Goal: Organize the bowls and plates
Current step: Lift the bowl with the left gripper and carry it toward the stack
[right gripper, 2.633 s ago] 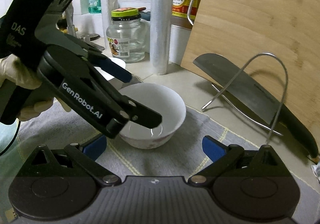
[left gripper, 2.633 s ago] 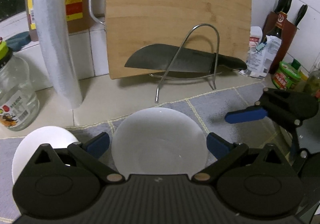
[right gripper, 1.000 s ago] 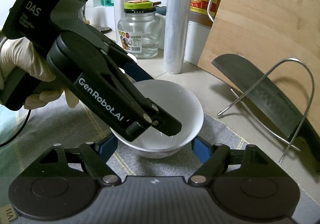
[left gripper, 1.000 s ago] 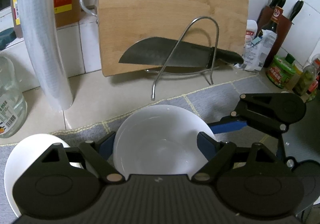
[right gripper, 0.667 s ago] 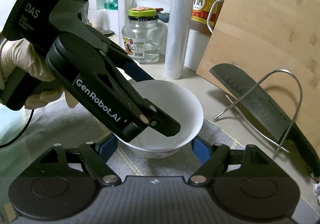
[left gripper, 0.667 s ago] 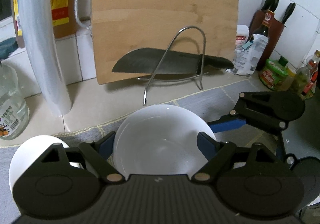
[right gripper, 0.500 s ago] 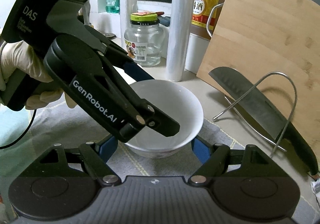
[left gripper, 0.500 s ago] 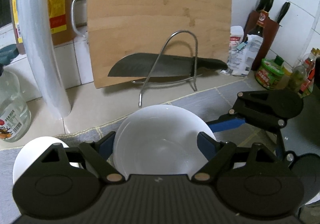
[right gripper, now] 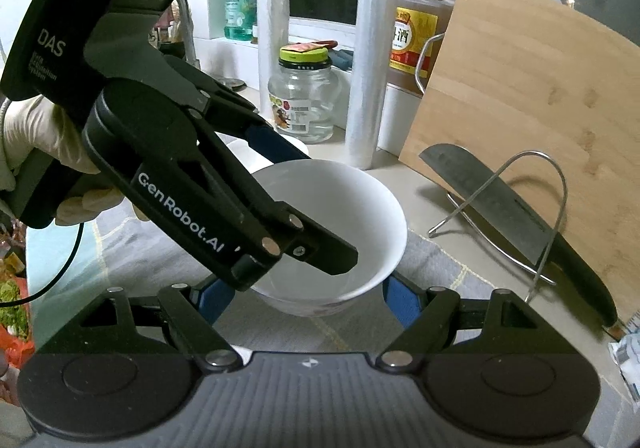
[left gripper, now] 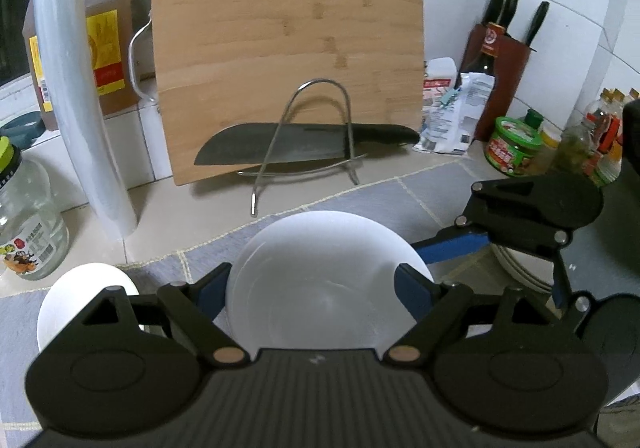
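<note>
A white bowl [left gripper: 320, 280] sits between the fingers of my left gripper [left gripper: 316, 288], which is shut on its sides and holds it above the grey mat. The same bowl [right gripper: 340, 208] shows in the right wrist view, with my right gripper [right gripper: 304, 300] shut on its lower part from the other side. The left gripper's body [right gripper: 192, 176] crosses in front of the bowl there. A second white bowl [left gripper: 80, 296] lies low at the left. A stack of white plates [left gripper: 516, 268] shows under the right gripper's arm [left gripper: 532, 212].
A bamboo cutting board [left gripper: 288, 60] leans on the wall behind a wire rack [left gripper: 312, 136] holding a cleaver [left gripper: 280, 152]. A roll of film [left gripper: 76, 88], a glass jar [left gripper: 24, 216], an oil jug [left gripper: 100, 48], a knife block [left gripper: 504, 60] and condiment jars [left gripper: 512, 148] line the counter.
Both grippers closed on the white bowl and lifted it off the mat; the view now sits higher and the plates at right have come into sight.
</note>
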Demonstrator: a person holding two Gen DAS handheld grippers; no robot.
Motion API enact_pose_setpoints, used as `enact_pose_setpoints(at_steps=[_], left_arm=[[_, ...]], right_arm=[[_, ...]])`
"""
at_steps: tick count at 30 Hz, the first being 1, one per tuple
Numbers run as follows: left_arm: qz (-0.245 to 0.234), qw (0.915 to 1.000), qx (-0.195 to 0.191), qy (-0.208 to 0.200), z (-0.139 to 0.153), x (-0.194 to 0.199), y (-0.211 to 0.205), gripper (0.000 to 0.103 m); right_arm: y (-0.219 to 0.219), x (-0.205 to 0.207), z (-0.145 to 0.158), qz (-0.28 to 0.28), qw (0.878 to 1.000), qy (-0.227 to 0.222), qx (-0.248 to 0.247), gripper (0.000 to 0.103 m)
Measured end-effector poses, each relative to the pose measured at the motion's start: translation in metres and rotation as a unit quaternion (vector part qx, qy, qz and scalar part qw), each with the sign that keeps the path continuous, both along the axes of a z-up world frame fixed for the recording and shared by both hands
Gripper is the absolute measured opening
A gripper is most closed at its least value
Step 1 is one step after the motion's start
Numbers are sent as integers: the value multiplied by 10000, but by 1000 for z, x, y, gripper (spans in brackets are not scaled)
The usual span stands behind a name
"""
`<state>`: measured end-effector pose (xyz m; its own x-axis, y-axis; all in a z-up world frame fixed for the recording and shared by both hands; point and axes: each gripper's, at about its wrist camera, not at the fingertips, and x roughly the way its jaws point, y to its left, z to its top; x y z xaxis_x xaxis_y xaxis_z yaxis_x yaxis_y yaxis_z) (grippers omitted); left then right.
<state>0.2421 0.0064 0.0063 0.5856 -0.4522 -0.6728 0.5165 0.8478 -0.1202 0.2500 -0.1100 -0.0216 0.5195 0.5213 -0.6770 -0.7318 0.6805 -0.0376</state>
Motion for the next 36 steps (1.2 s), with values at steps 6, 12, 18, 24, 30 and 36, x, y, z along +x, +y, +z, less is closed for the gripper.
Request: enact_pose_setpoints(at_steps=[6, 12, 18, 24, 30, 36], left_arm=[[53, 10000, -54, -18, 6, -20, -5, 85], [83, 9999, -41, -58, 11, -41, -10, 86], [119, 9999, -44, -26, 12, -57, -13, 86], [130, 9999, -55, 18, 10, -68, -17, 86], [105, 9998, -74, 139, 3, -78, -21, 86], [77, 9996, -143, 248, -6, -85, -26, 86]], right_arm=[[-7, -18, 6, 27, 10000, -8, 33, 84], [-13, -35, 8, 100, 9999, -21, 32, 84], [-18, -49, 9, 162, 9998, 1, 61, 84], [-23, -59, 7, 178, 9998, 58, 52, 84], [-30, -70, 4, 187, 9998, 99, 16, 84], [-37, -78, 0, 185, 9997, 172, -6, 84]])
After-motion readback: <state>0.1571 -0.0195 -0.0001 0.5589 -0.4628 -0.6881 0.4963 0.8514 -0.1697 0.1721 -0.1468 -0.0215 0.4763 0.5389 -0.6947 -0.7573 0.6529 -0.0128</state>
